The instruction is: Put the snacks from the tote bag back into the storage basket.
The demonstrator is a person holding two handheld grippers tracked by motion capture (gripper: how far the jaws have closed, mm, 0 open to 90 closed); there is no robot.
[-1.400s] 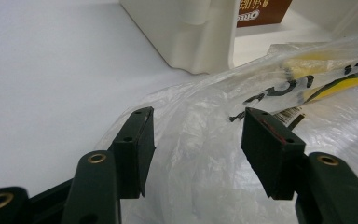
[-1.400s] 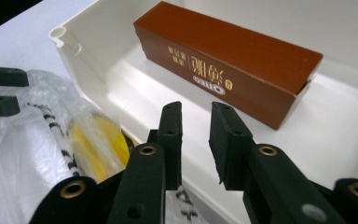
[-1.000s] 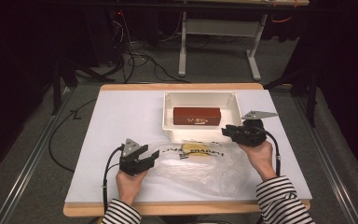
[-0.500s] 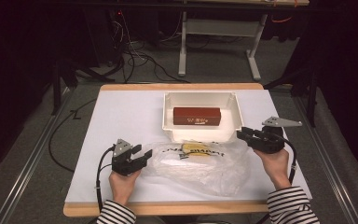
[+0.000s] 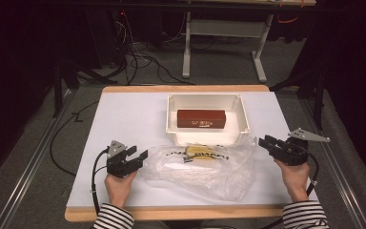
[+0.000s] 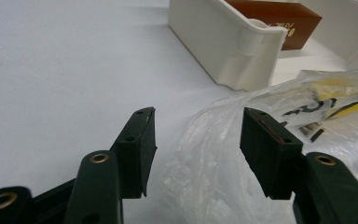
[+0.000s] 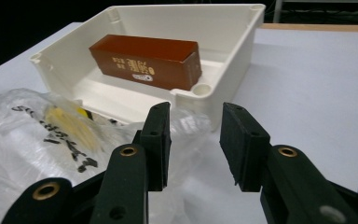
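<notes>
I am working in what looks like a lab or recording studio. My white-topped table (image 5: pixel 124 124) stands on grey carpet (image 5: pixel 38 157), dark all around. At the top of the frame, loose cables (image 5: pixel 133 52) trail across the floor beside a white metal desk frame (image 5: pixel 224 43). Floor rails (image 5: pixel 24 176) run along both sides.

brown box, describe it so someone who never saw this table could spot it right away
On the white table, find the white tray at the far middle. The brown box lies flat inside it, long side across, pale print on its side. It is the one dark, hard-edged thing there; the plastic bag in front of the tray is clear and crumpled.
</notes>
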